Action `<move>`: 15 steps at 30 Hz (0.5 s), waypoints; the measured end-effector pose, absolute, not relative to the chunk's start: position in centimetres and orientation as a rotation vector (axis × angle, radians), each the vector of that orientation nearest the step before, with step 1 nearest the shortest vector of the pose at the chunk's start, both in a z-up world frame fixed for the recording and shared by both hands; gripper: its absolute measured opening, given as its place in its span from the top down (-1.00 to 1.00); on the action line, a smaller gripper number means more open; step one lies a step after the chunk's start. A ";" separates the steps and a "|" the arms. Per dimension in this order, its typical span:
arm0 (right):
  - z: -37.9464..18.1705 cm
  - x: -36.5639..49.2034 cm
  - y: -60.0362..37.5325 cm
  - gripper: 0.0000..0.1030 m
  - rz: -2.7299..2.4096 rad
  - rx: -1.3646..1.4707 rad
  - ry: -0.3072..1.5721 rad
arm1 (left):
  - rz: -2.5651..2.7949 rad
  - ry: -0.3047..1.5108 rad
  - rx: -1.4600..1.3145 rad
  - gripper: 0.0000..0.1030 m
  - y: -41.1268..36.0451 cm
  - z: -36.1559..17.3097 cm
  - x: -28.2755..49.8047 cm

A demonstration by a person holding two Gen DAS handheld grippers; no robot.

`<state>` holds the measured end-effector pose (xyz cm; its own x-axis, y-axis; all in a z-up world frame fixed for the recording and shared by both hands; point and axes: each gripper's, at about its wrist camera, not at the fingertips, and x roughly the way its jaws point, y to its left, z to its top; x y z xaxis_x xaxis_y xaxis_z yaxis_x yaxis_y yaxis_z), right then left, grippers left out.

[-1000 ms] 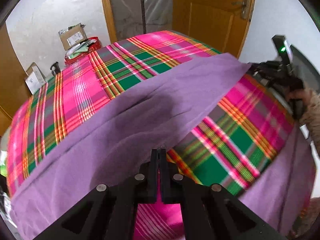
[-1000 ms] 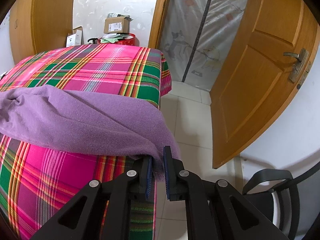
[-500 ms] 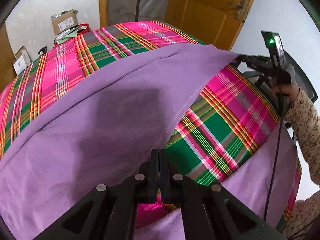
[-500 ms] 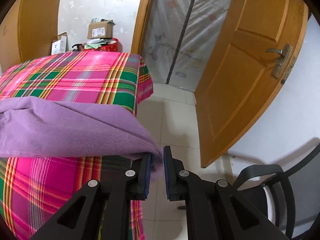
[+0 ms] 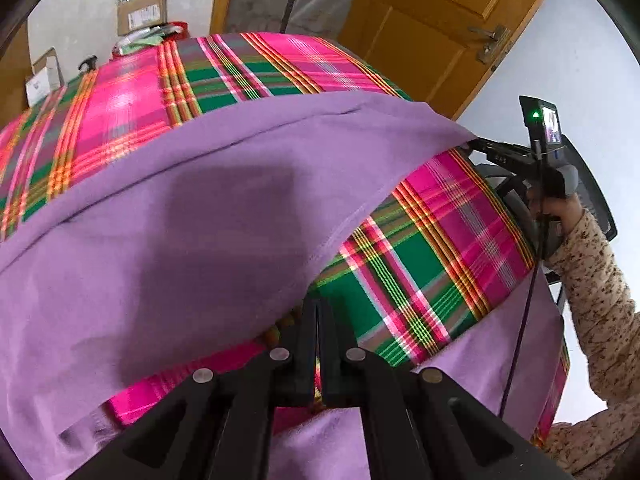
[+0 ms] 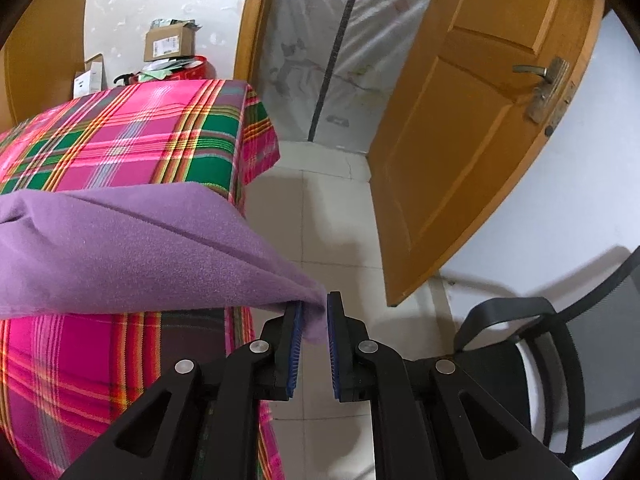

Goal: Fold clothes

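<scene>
While the left gripper (image 5: 318,312) was closed, the right gripper (image 6: 314,312) pinched the purple cloth (image 6: 120,248) over the plaid table cover (image 6: 120,136).

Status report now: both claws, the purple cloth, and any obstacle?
Left claw shut on purple cloth edge. Right claw shut on its corner, cloth stretched above plaid-covered table. Chair close at right; nothing blocking the fold.

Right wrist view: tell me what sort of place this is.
Most likely a room in a home, used partly for storage. A panelled wooden door stands open onto a tiled floor, cardboard boxes are stacked in the corner, and a plaid tablecloth covers the table.
</scene>
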<state>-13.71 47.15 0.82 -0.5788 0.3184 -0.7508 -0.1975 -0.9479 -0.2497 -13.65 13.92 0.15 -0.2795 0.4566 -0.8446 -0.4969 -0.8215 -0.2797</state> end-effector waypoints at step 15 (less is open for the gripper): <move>2.8 -12.7 46.7 0.38 2.399 -1.348 -0.223 | 2.390 -0.178 -1.352 0.98 0.9 4.9 -11.2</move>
